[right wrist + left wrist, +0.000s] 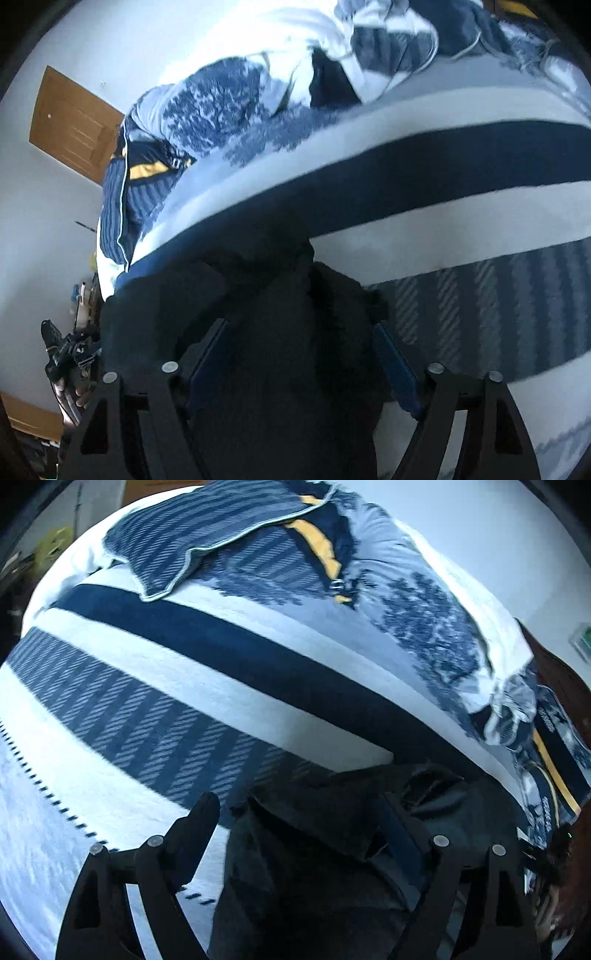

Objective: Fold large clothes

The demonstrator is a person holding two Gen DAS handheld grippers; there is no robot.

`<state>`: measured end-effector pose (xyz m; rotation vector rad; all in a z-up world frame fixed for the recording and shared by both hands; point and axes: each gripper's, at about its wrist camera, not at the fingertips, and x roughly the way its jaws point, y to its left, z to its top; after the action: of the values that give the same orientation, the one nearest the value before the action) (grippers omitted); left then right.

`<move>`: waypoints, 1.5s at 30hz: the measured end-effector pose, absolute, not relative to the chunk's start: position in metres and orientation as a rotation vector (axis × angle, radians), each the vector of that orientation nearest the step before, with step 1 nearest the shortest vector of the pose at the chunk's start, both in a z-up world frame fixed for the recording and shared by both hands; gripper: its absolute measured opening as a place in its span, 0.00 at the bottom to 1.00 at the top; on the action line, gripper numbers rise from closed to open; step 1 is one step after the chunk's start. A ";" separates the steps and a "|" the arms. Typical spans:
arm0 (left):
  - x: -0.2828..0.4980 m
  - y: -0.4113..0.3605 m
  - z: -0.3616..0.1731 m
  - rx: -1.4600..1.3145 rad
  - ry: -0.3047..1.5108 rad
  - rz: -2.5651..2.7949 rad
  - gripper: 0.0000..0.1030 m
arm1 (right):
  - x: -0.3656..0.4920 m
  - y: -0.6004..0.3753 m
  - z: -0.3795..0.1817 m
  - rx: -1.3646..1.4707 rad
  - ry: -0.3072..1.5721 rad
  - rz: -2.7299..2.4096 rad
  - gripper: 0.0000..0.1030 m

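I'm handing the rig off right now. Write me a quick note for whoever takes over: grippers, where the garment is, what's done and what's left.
Left gripper: dark garment bunched between its fingers; a firm pinch can't be confirmed.
Right gripper: the same dark cloth fills the gap between its blue pads; grip likewise unclear.
Garment: crumpled at the near edge of the bed, on the striped blanket. Pillow lies at the far end.
Done: both ends picked up, at most.
Left: spread it flat, then fold; no fold shows yet.
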<state>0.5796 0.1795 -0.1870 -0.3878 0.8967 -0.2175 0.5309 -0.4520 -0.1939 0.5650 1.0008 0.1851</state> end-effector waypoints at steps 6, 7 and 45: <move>0.549 0.189 -0.184 -0.442 0.797 -0.255 0.84 | 0.509 -0.460 -0.184 0.566 0.969 0.186 0.06; 0.544 0.188 -0.186 -0.433 0.791 -0.267 0.84 | 0.500 -0.464 -0.178 0.566 0.944 0.176 0.03; 0.597 0.113 -0.215 -0.222 0.908 -0.153 0.06 | 0.450 -0.449 -0.152 0.483 0.809 0.019 0.02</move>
<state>0.5969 0.1131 -0.2151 -0.2217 0.9081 -0.1534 0.4499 -0.4490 -0.1521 0.4826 0.8092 0.0189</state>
